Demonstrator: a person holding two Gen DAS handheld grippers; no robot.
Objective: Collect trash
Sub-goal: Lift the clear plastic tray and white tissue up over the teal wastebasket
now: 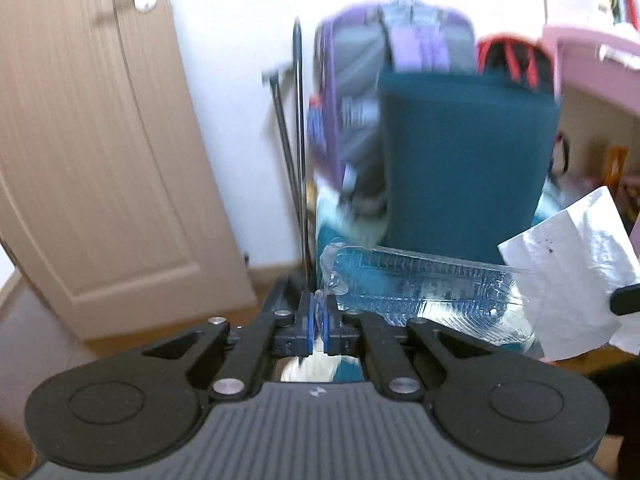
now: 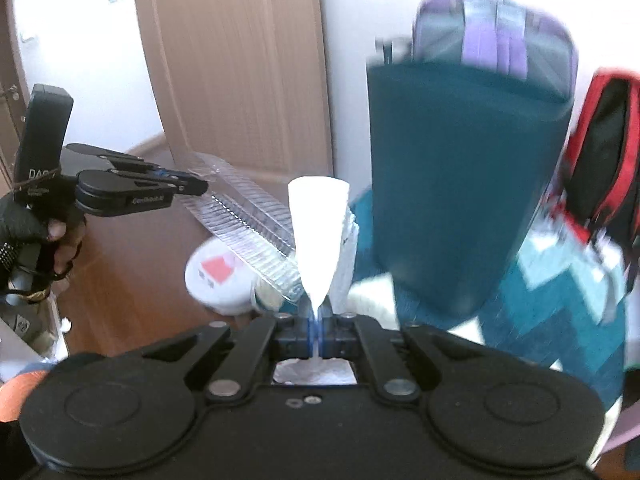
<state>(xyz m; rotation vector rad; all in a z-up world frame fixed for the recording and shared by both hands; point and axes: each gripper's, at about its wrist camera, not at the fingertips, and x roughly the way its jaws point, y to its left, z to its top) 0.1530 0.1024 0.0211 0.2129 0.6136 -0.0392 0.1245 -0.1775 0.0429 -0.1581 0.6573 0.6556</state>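
Clear ribbed plastic, a flattened tray (image 1: 424,292), hangs from the left gripper (image 1: 319,320), whose blue pads are pinched narrow on one crumpled corner of it. The rest of the tray sticks out to the right, unsupported, well above the floor. The right gripper (image 2: 319,330) is likewise closed tight, on the bottom edge of a white paper napkin (image 2: 318,232) that stands up from the jaws like a cone. So both pieces of trash are in the air, side by side, the napkin just right of the tray and close to its free end.

What worries me is the tray: the hold is on a thin corner only, and I judge that a quick swing could twist it loose or let the slick plastic slide out of the pads. The napkin is soft and gripped by a narrow strip, so it could tear or flutter free. The two items hang close enough that they could brush and tug at each other.

As for containers, a round white tub (image 2: 218,280) with a red mark on its lid sits on the wooden floor (image 2: 132,280) below, near the edge of a teal patterned rug (image 2: 560,312); its lid is on, so I cannot tell its contents. No trash bin is in sight. A teal suitcase (image 2: 464,184) stands farther back, by the wall, with a purple backpack (image 2: 496,40) behind it.
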